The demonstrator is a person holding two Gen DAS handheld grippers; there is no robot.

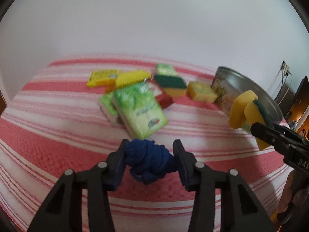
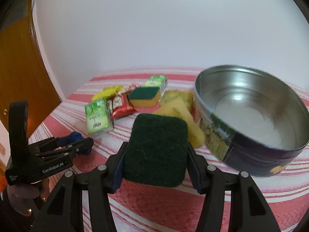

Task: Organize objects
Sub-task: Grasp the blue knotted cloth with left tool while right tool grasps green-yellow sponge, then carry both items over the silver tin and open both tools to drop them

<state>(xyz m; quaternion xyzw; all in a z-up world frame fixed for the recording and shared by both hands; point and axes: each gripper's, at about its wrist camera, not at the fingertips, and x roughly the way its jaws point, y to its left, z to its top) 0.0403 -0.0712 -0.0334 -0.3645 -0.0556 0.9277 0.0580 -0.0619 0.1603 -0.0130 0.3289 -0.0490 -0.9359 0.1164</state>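
Two grippers are in play over the red-and-white striped cloth (image 2: 154, 208). On the left, the left gripper (image 1: 149, 159) has its jaws round a knotted bundle of blue cord (image 1: 149, 160), both pads against it; in the right wrist view its black side reads "GenRobot.AI". Further in, toward the cloth's far edge, the loose pile: a yellow packet (image 1: 101, 77) whose print is too blurred to read, a green-and-white tissue pack (image 2: 98, 118) with writing I can't make out, a second one (image 2: 155, 82) behind, and between them a red wrapper (image 2: 120, 107) with white letters, unreadable. A yellow sponge with a green scouring top (image 2: 144, 96) sits just beside that wrapper. In the middle, the right gripper (image 2: 155, 154) is clamped on a sponge (image 2: 156, 150), green scouring face toward the camera, yellow foam bulging out in the left wrist view. Off to the right edge stands the round metal tin (image 2: 251, 135), open and shiny inside, with a landscape picture printed on its dark outer wall.
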